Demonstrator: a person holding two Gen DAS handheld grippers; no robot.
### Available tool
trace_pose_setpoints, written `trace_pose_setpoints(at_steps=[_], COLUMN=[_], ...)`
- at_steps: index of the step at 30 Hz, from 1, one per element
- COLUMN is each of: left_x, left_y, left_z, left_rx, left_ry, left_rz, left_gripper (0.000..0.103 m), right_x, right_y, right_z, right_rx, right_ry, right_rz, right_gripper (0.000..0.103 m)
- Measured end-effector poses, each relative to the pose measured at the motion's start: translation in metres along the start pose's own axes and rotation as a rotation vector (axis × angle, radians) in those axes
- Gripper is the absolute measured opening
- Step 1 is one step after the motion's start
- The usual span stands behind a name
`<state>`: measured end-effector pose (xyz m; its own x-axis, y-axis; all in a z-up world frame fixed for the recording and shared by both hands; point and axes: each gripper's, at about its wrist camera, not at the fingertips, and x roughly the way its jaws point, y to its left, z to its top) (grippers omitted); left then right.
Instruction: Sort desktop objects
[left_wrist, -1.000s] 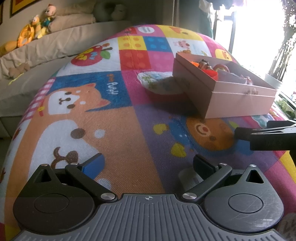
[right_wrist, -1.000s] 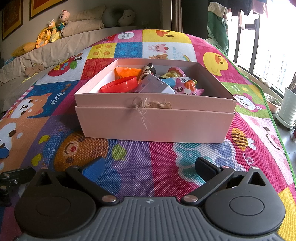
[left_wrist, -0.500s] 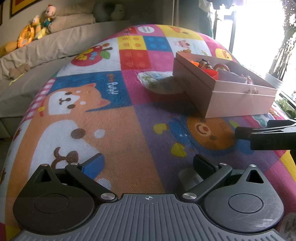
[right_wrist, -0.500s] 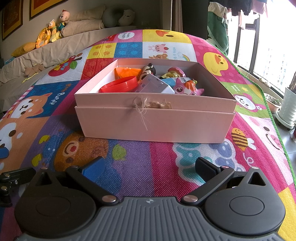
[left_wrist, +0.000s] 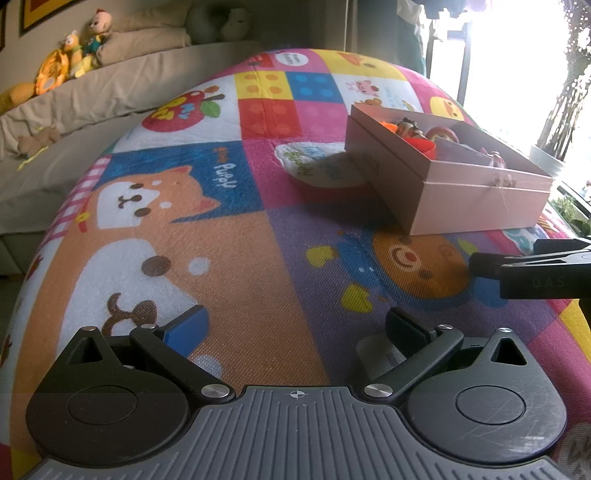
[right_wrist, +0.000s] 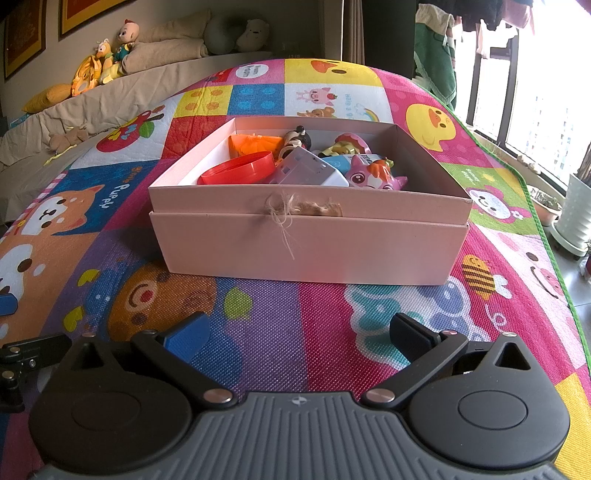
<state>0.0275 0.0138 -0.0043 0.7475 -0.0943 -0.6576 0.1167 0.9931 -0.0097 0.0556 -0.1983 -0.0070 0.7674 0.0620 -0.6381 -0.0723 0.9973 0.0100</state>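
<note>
A pink cardboard box (right_wrist: 310, 240) sits on the colourful play mat (right_wrist: 258, 321); it also shows at the right in the left wrist view (left_wrist: 476, 206). Inside lie a red round lid (right_wrist: 240, 171), an orange piece (right_wrist: 255, 144), a grey-white device (right_wrist: 310, 171), a pink cat toy (right_wrist: 376, 179) and other small toys. My right gripper (right_wrist: 299, 332) is open and empty, low over the mat in front of the box. My left gripper (left_wrist: 295, 325) is open and empty over the mat, left of the box. The right gripper's side shows in the left wrist view (left_wrist: 532, 273).
A beige sofa (left_wrist: 92, 110) with plush toys (left_wrist: 70, 59) runs along the left. A window and a white plant pot (right_wrist: 572, 218) stand to the right, beyond the mat's green edge (right_wrist: 546, 236). Part of the left gripper (right_wrist: 22, 354) shows at the lower left.
</note>
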Motion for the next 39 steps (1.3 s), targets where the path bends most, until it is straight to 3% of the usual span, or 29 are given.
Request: trace_pose_setpoints(at_steps=[39], left_x=[0.0013], left_y=[-0.0014], left_z=[0.0042], left_rx=[-0.005], left_ry=[0.022], left_rz=[0.006], left_gripper=[0.103], right_x=[0.0003], right_y=[0.0004], right_z=[0.0004], right_rx=[0.0], right_ry=[0.0], right_rz=[0.0], right_gripper=[0.103])
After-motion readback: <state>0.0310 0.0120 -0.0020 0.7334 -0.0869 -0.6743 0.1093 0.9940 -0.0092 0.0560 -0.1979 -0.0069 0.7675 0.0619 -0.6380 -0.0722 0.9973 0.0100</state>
